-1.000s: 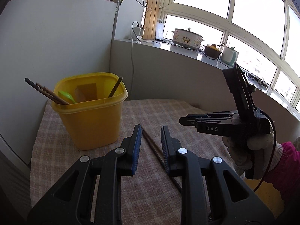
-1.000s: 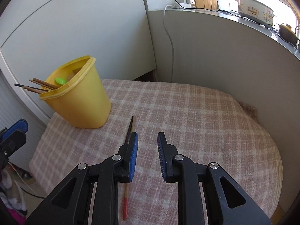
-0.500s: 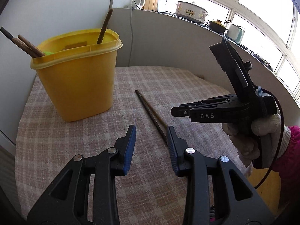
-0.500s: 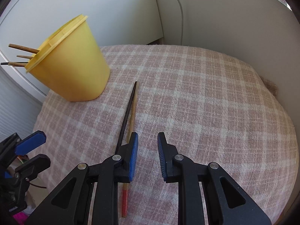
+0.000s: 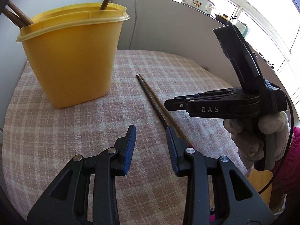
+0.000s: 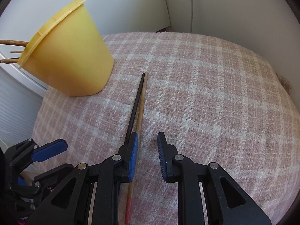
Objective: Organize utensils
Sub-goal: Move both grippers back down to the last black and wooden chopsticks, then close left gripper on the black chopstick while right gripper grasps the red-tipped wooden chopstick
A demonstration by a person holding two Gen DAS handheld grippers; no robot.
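Both grippers have dropped closer to the cloth since the earlier frames, and the yellow tub now looms larger ahead. Left gripper [image 5: 151, 142]: fingers spread and empty, low over the cloth. Right gripper [image 6: 147, 149]: fingers likewise spread, holding nothing. Two chopsticks, one dark [image 6: 135, 110] and one pale wooden with a red end [image 6: 139, 116], lie side by side on the cloth, passing under the right gripper's left finger [image 6: 133, 157] and beside the left gripper's right finger [image 5: 171, 146]. A sound pickup probably calls for centring the pair between the fingers and closing across both shafts, lest one roll free. Beyond the fingertips stands the yellow tub [image 5: 75, 61], already holding several sticks. A pink checked cloth [image 6: 206, 86] covers the bench. Farther off: a white wall panel, a windowsill bearing a slow cooker [image 5: 197, 1], bright windows.
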